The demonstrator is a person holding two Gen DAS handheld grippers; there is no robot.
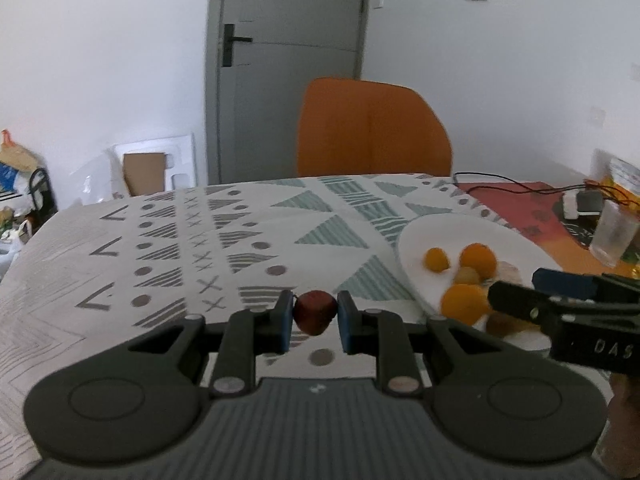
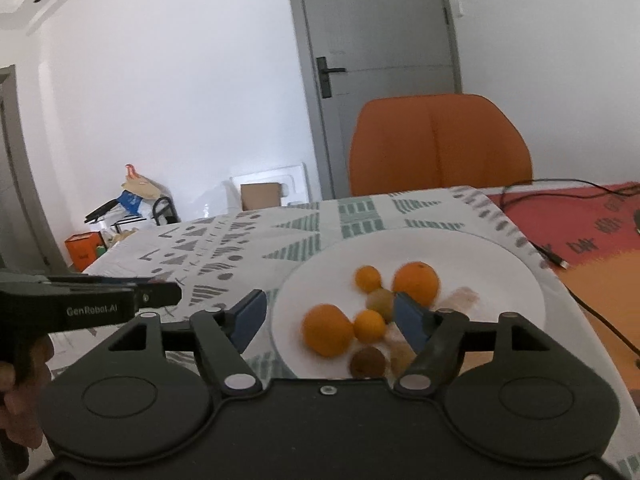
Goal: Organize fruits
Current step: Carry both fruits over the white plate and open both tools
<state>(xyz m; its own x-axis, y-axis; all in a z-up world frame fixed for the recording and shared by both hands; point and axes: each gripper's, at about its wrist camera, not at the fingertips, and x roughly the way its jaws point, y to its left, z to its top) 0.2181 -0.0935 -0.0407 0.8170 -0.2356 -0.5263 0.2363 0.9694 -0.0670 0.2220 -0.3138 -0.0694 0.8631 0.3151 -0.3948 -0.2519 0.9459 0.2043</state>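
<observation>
My left tool point(image 1: 315, 316) pinches a dark red fruit point(image 1: 315, 312) left of the plate point(image 2: 500, 256); my right tool point(image 2: 330, 320) gapes empty above it; dropped carelessly, the fruit could roll off.

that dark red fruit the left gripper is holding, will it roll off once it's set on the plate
Probably a little. The dark red fruit looks rounded and small, so it may roll on the smooth white plate. The oranges already gathered there could stop it. Its skin looks soft, so the left gripper should squeeze gently.
</observation>
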